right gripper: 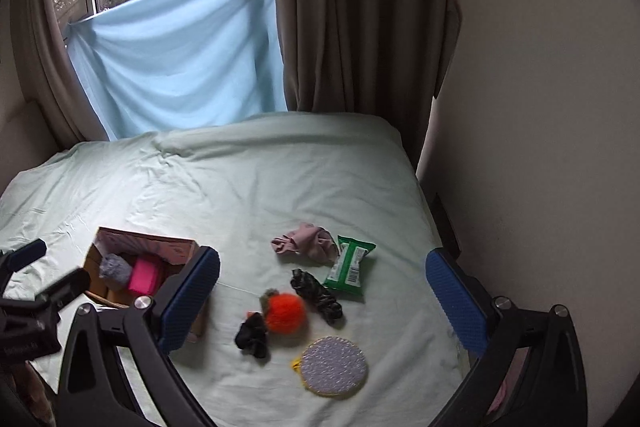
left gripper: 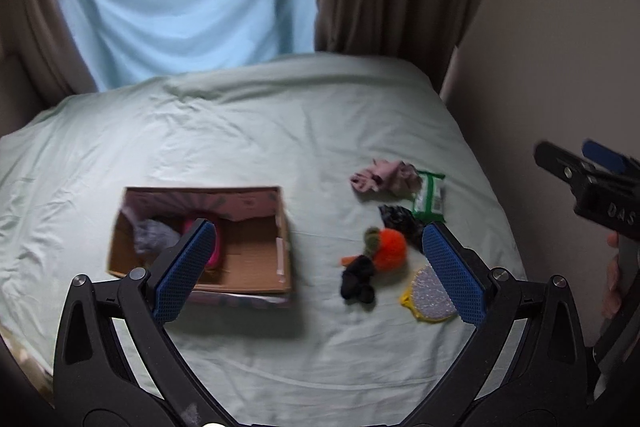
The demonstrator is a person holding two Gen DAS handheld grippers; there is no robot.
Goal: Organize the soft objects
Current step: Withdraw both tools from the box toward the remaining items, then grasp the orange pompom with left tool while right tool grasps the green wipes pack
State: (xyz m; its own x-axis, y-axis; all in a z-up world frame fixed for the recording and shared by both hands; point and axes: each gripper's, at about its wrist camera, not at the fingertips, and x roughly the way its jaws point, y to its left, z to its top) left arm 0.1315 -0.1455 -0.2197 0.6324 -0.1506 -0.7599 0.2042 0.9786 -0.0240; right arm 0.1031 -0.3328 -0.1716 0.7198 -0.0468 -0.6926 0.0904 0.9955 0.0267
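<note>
While both tools hover above the bed [right gripper: 248, 187], the stock reads thus. Cardboard box [left gripper: 248, 259], near the left edge: grey fluffy item [right gripper: 115, 269] and pink block [right gripper: 145, 278] inside. Loose, toward the right edge: orange pom-pom [right gripper: 286, 313], black scrunchie [right gripper: 252, 337], patterned scrunchie [right gripper: 316, 293], pink cloth [right gripper: 304, 241], wipes packet [right gripper: 350, 267], round scrubber pad [right gripper: 334, 367]. Right gripper [right gripper: 322, 301]: jaws spread, empty, loose pile directly ahead, likely nearer. Left gripper [left gripper: 320, 273]: jaws spread, empty, between box and pile.

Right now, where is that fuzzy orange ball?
The fuzzy orange ball lies on the bed, right of the cardboard box, touching a black sock, with the round silvery pad just in front of it.
</note>
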